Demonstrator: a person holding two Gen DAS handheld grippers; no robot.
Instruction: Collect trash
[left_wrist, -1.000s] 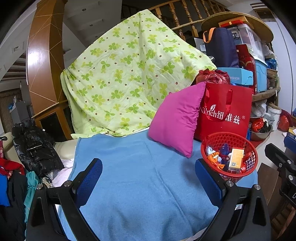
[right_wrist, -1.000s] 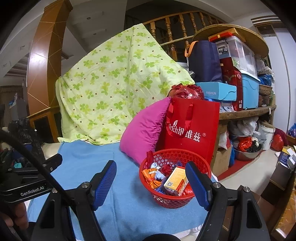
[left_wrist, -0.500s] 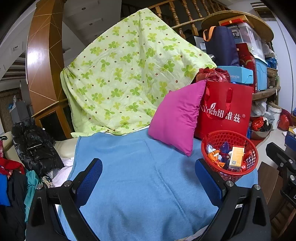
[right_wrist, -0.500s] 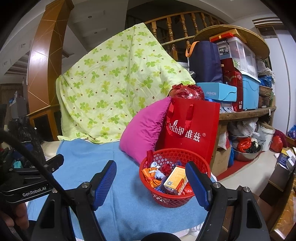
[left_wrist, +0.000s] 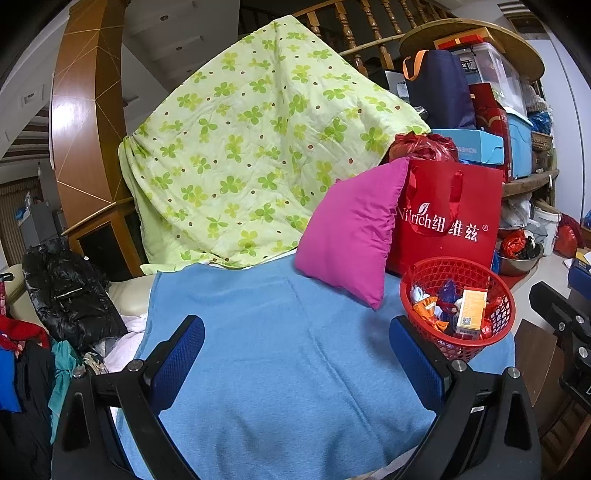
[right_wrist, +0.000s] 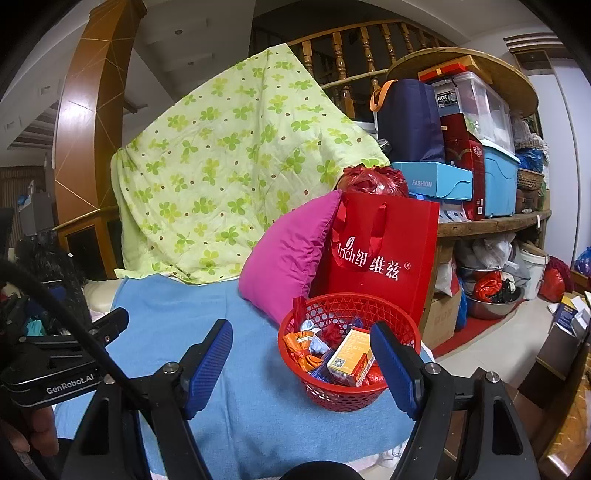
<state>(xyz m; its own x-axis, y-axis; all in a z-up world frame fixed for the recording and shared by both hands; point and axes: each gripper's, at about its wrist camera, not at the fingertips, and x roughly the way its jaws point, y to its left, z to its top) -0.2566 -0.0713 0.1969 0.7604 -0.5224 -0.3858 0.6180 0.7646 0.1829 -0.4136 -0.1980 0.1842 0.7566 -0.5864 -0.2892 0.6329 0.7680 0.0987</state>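
Your left gripper (left_wrist: 295, 354) stands wide open with nothing between its blue pads, which hover over bare cloth. Your right gripper (right_wrist: 301, 363) is also spread wide and empty; it grips nothing, though from its own camera the basket shows between the two fingers, beyond their tips.

Beyond both grippers, the green clover quilt (left_wrist: 258, 147) drapes over the railing and fills the background. Under and ahead of your fingers lies the blue blanket (left_wrist: 277, 350), which carries everything else. Ahead and to the right of your left gripper, the red shopping bag (left_wrist: 450, 218) stands upright, with the pink pillow (left_wrist: 351, 236) leaning against its left side.

The red mesh basket (right_wrist: 347, 398) sits on the blanket just in front of the bag and pillow, near the blanket's right edge. It is straight ahead of your right gripper's right finger (right_wrist: 391, 365), and off beyond your left gripper's right finger. Inside it lie the collected trash: an orange box (right_wrist: 351, 356) with a code on its end, tilted, and crumpled wrappers (right_wrist: 306, 347) around it.
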